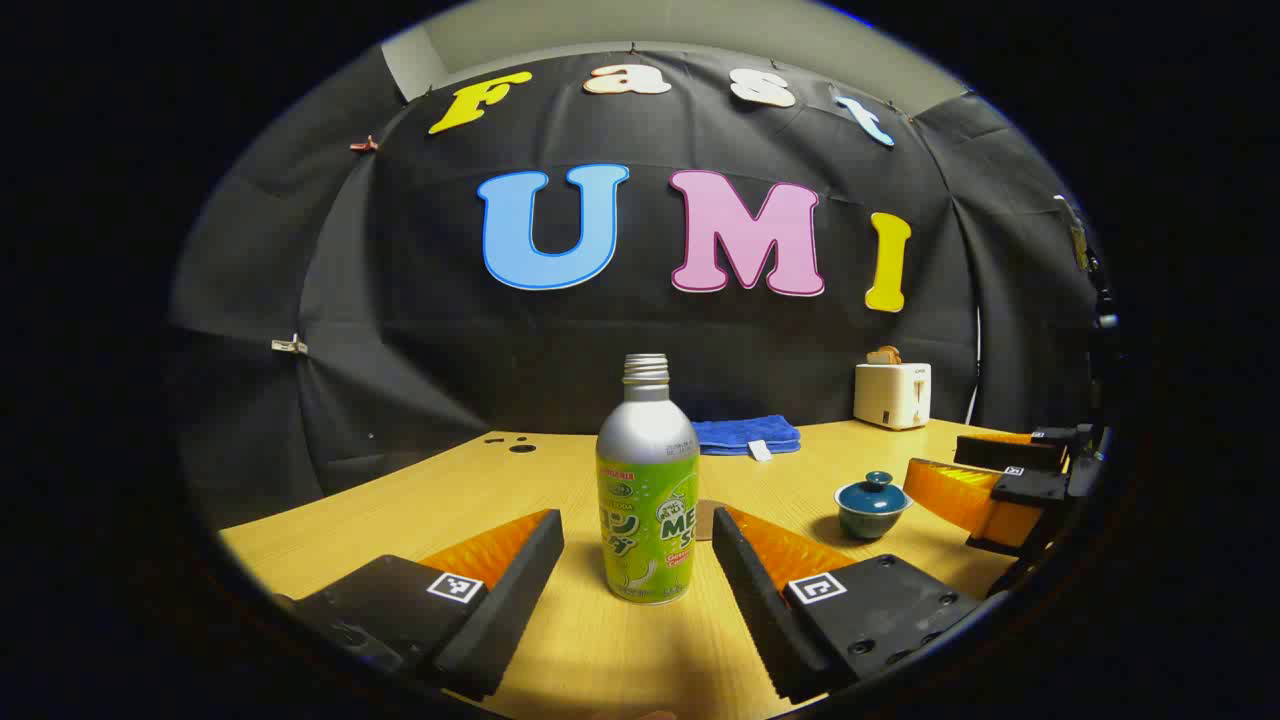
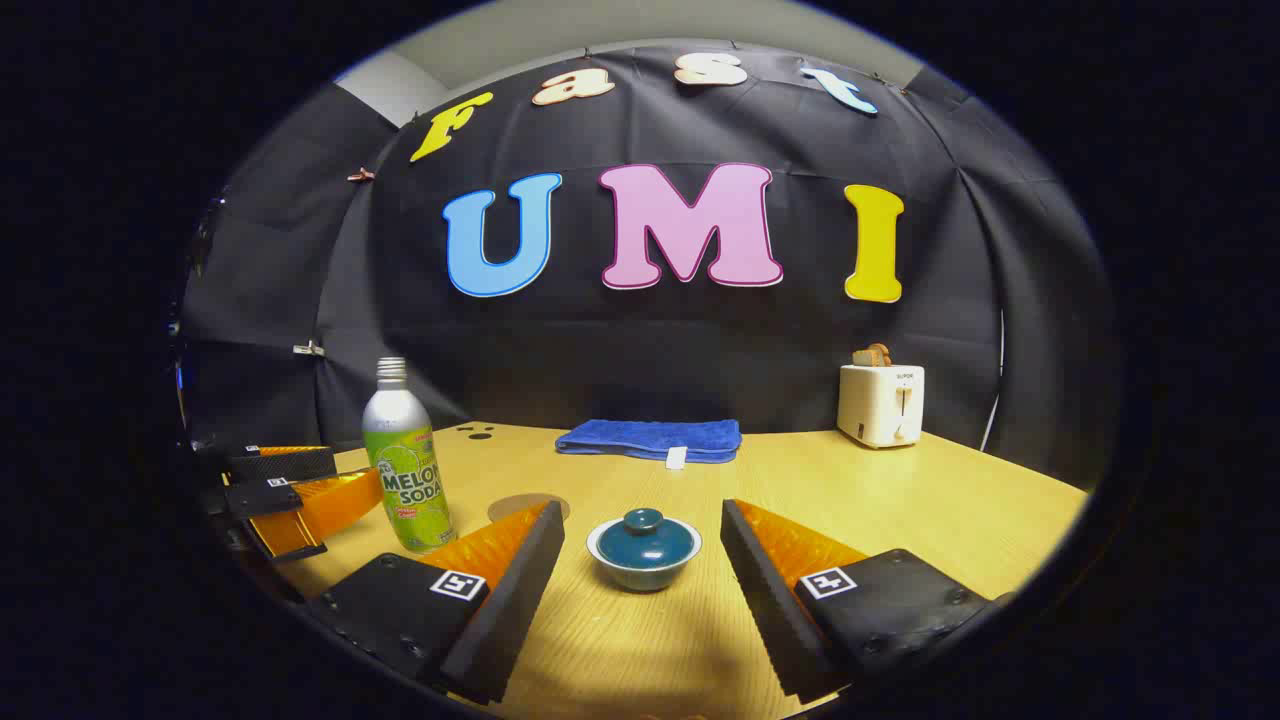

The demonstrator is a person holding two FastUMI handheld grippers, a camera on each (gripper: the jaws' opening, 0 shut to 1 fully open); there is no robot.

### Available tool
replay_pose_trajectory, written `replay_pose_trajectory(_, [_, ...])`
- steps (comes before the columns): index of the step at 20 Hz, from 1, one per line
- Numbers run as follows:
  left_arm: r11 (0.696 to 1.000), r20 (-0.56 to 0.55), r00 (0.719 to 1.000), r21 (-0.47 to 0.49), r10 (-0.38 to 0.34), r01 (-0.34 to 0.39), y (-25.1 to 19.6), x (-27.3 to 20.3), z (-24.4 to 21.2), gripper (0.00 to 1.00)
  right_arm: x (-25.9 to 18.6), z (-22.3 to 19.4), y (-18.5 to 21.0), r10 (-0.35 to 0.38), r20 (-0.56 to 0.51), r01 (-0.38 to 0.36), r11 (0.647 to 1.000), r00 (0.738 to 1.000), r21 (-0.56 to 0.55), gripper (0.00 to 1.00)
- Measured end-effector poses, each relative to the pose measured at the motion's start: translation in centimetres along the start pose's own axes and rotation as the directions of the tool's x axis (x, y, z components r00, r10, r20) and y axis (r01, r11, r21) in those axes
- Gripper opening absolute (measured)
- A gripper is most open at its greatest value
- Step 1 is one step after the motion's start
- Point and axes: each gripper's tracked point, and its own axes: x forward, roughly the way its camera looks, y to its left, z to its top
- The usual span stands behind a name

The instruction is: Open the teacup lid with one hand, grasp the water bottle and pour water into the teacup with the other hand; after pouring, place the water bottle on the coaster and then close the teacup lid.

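Note:
A silver bottle point(image 1: 647, 500) with a green label and no cap stands upright on the wooden table point(image 1: 560, 640). It sits in line with the gap of my open left gripper point(image 1: 635, 520), about level with the fingertips, and neither finger touches it. A brown coaster point(image 1: 706, 518) peeks out behind the bottle. The teal lidded teacup point(image 2: 643, 548) rests just ahead of my open right gripper point(image 2: 640, 515), centred between its fingers, lid on. In the right gripper view the bottle point(image 2: 405, 460) and coaster point(image 2: 525, 507) lie to the left, with the left gripper point(image 2: 355, 468) beside the bottle.
A folded blue towel point(image 2: 650, 438) lies at the back of the table, and a white toaster point(image 2: 880, 403) stands at the back right. In the left gripper view the teacup point(image 1: 872, 503) is to the right, with the right gripper point(image 1: 935, 460) just beyond it.

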Motion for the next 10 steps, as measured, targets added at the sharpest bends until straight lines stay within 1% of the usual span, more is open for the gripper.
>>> replay_pose_trajectory(6, [1.000,0.000,1.000,-0.001,-0.014,0.014,-0.25,1.04,-0.16,0.95,0.55,-0.01,0.16,0.008,-0.005,-0.008,1.000,1.000,0.001,0.98])
replay_pose_trajectory(10, [0.999,0.003,0.999,0.001,-0.038,0.038,-0.60,0.99,-0.12,0.95,0.92,0.18,0.03,-0.015,-0.005,0.015,1.000,1.000,0.000,0.98])
